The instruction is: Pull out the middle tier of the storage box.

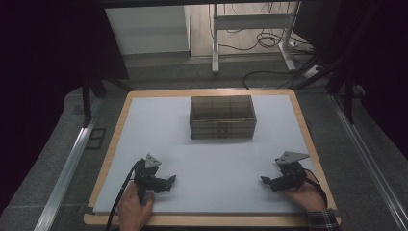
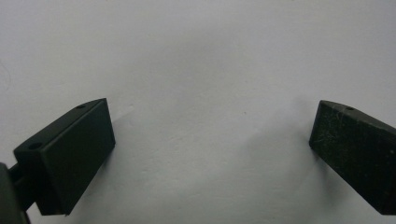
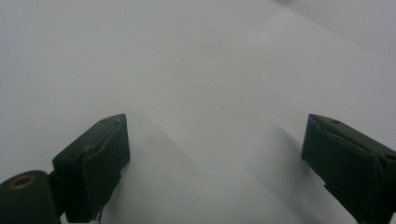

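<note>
1. Table with a white top carries a dark see-through box at its far middle. The left gripper sits near the front left, held by the left hand; the right gripper sits near the front right in the right hand. Both are well apart from the box.
2. Left gripper view: jaws spread wide over bare white surface, nothing between them.
3. Right gripper view: jaws likewise wide and empty above the white top.
</note>
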Tool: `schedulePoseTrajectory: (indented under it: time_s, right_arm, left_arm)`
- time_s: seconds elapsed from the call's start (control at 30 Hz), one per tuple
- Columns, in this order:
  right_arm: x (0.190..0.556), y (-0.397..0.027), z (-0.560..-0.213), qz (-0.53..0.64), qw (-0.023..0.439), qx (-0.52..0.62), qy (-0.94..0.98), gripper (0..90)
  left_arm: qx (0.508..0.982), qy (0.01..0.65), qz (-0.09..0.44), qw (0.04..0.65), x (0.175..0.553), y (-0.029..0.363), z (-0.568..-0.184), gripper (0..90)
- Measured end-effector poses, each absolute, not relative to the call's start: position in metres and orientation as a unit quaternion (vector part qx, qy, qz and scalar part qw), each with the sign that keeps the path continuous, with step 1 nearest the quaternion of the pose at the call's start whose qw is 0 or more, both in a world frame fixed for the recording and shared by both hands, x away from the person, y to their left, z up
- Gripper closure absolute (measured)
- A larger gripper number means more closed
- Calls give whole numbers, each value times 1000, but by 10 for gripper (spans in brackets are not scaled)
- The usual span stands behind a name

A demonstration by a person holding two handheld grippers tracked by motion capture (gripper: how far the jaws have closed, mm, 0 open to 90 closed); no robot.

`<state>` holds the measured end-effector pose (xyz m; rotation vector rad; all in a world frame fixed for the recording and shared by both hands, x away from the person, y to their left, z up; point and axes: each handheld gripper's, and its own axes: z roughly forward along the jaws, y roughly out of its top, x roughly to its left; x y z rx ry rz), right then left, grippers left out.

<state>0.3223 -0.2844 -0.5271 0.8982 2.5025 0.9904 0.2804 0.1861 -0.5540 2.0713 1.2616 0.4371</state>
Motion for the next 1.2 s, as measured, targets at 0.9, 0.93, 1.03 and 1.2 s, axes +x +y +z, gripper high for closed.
schedulePoseTrajectory:
  time_s: [0.9, 0.93, 1.03, 1.2]
  right_arm:
    - [313, -252, -512, 339, 167, 257, 889, 201]
    - [313, -250, -512, 337, 171, 254, 890, 201]
    - [313, -243, -512, 331, 180, 239, 895, 208]
    - [313, -237, -513, 324, 193, 225, 899, 216]
  left_arm:
    - [795, 481, 167, 330, 280, 187, -554, 0]
    - [795, 481, 167, 330, 280, 187, -554, 0]
    - [795, 481, 167, 330, 280, 187, -554, 0]
    - [795, 481, 167, 330, 280, 187, -554, 0]
